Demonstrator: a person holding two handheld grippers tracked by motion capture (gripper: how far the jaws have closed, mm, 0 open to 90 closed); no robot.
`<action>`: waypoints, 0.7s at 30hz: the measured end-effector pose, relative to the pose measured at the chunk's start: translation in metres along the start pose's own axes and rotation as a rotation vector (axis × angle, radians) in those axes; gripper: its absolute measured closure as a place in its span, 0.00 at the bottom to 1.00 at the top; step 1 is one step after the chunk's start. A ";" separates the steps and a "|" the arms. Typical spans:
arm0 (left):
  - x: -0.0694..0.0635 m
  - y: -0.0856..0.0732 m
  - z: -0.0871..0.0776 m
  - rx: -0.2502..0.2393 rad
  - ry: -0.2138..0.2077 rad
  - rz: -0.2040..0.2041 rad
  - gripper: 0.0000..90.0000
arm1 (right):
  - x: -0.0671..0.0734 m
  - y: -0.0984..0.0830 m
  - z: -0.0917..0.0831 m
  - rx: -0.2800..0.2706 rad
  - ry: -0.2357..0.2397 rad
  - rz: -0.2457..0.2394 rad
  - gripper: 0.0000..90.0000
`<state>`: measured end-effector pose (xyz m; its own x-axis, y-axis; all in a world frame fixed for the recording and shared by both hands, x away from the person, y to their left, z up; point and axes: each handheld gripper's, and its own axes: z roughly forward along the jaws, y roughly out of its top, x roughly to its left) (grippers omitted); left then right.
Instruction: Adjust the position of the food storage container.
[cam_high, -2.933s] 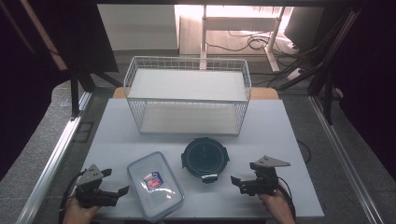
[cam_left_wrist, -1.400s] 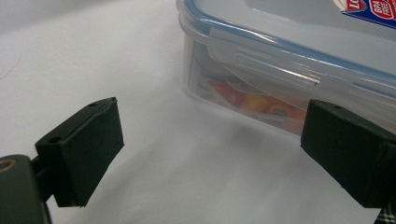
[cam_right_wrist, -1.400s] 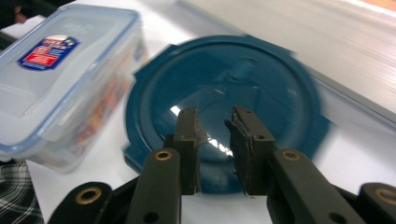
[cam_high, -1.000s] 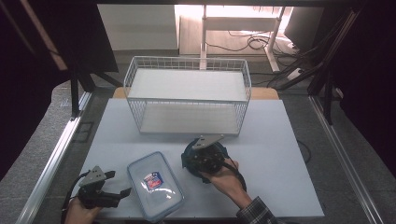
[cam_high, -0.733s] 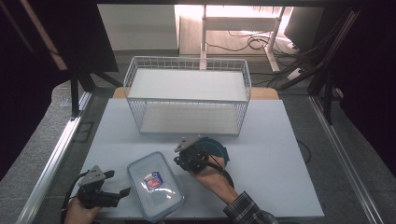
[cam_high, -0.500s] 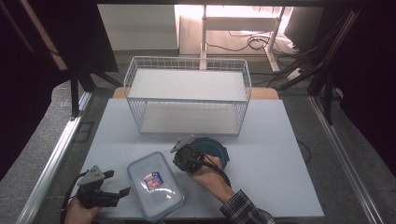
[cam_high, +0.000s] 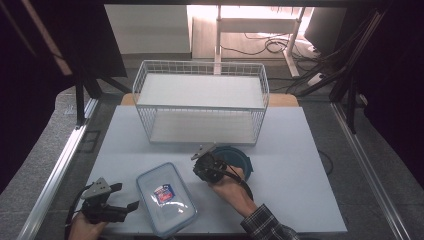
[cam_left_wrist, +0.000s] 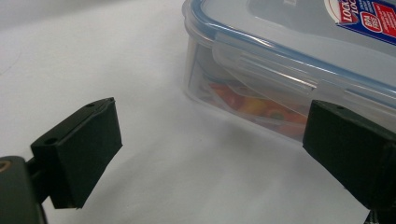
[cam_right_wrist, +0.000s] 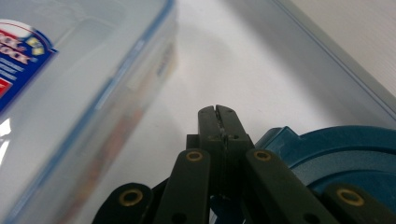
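A clear rectangular lock-lid box (cam_high: 167, 197) with a blue seal and a red-blue label lies at the front of the white table. A dark teal round container (cam_high: 236, 158) sits just to its right. My right gripper (cam_high: 196, 168) hovers over the round container's left edge, pointing toward the clear box, with its jaws pressed together and nothing visible between them. In the right gripper view its shut tips (cam_right_wrist: 218, 112) sit above the teal lid (cam_right_wrist: 345, 149), with the clear box (cam_right_wrist: 60, 93) at left. My left gripper (cam_high: 125, 196) rests open at the front left, with the box's short side (cam_left_wrist: 289, 56) just ahead of its jaws (cam_left_wrist: 210, 140).
A white wire basket (cam_high: 200, 117) stands at the back centre of the table (cam_high: 300, 165). Metal rails run along both table sides. Cables lie on the floor beyond the basket.
My right hand came in from the front right to the round container, then slid left across it toward the clear box. The left gripper stayed where it was.
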<state>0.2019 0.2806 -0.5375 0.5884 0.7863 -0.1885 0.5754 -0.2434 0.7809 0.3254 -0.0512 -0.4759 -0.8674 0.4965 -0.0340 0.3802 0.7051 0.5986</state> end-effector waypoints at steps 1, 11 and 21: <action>0.000 0.000 0.000 0.000 0.000 0.000 0.04 | -0.002 -0.001 -0.001 0.000 -0.004 0.008 0.99; 0.001 0.000 0.000 -0.001 -0.006 -0.004 0.04 | -0.035 -0.028 -0.023 -0.010 -0.052 0.100 0.99; 0.001 0.000 0.001 0.005 -0.008 -0.006 0.05 | -0.062 -0.057 -0.046 -0.018 -0.102 0.176 0.99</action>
<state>0.2025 0.2806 -0.5383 0.5890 0.7835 -0.1979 0.5818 -0.2412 0.7767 0.3431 -0.1457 -0.4713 -0.7509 0.6604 -0.0079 0.5163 0.5944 0.6165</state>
